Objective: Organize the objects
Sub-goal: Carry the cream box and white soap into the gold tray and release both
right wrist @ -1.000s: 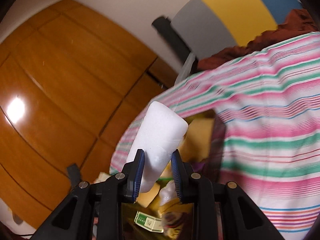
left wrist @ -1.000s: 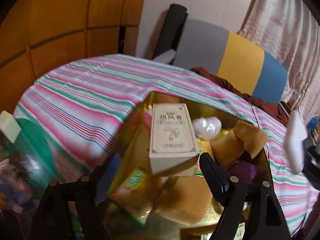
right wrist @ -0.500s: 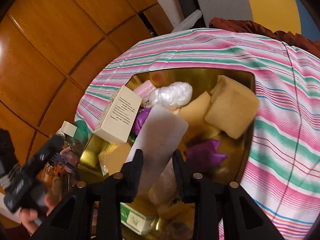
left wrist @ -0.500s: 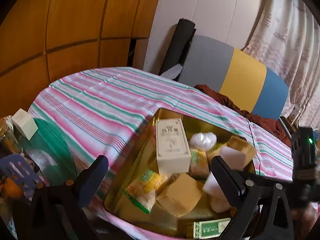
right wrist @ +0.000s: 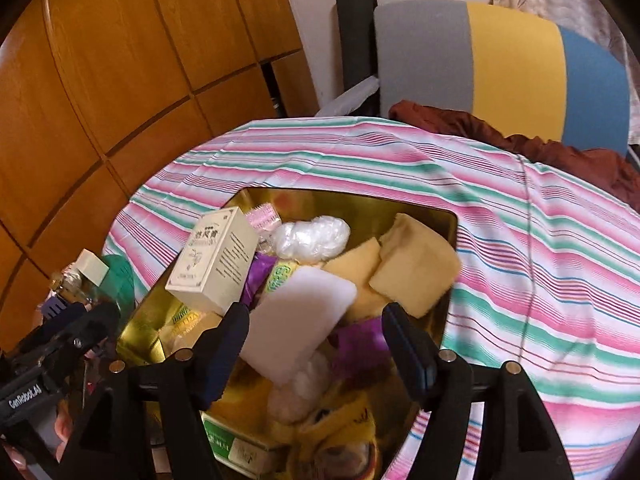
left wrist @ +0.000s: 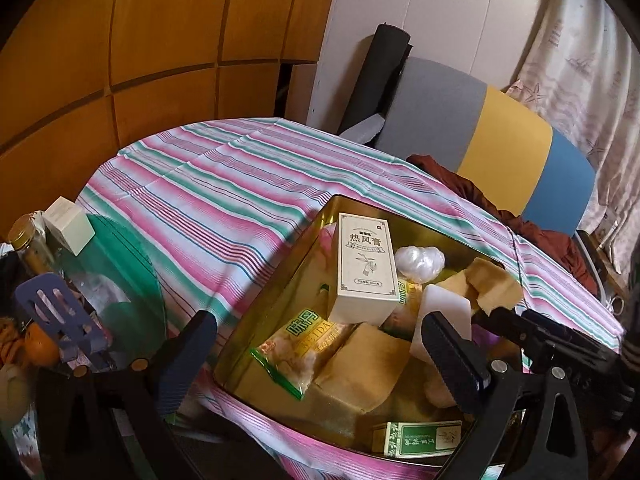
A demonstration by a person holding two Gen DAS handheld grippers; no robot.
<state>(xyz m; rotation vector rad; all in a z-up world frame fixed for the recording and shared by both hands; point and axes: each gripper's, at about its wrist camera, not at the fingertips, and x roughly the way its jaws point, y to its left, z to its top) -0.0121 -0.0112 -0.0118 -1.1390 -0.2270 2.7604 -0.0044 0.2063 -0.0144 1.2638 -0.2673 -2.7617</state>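
Directly ahead of the right gripper (right wrist: 316,344), between its spread fingers but gripped by neither, a white foam block (right wrist: 298,320) lies tilted inside the gold tin (right wrist: 404,210) on the striped tablecloth (right wrist: 520,240). Just beyond the block sit two tan sponges (right wrist: 416,264) toward the far right corner of the tin, a bundle of clear plastic (right wrist: 312,238) farther ahead, and a cream carton (right wrist: 214,260) with printed characters propped up to the left; purple wrappers (right wrist: 356,344) lie close beneath the right finger. The left gripper (left wrist: 320,354) also stands wide apart and holds nothing, hovering at the near edge of the same tin (left wrist: 256,300). Ahead of it lie a yellow-green snack packet (left wrist: 304,344), a tan block (left wrist: 360,376) and the cream carton (left wrist: 366,268), with the foam block (left wrist: 444,312) just beyond its right finger and a green-and-white box (left wrist: 416,438) close below. Off to its left stand a glass jar (left wrist: 28,246) and a purple slotted spatula (left wrist: 56,316).
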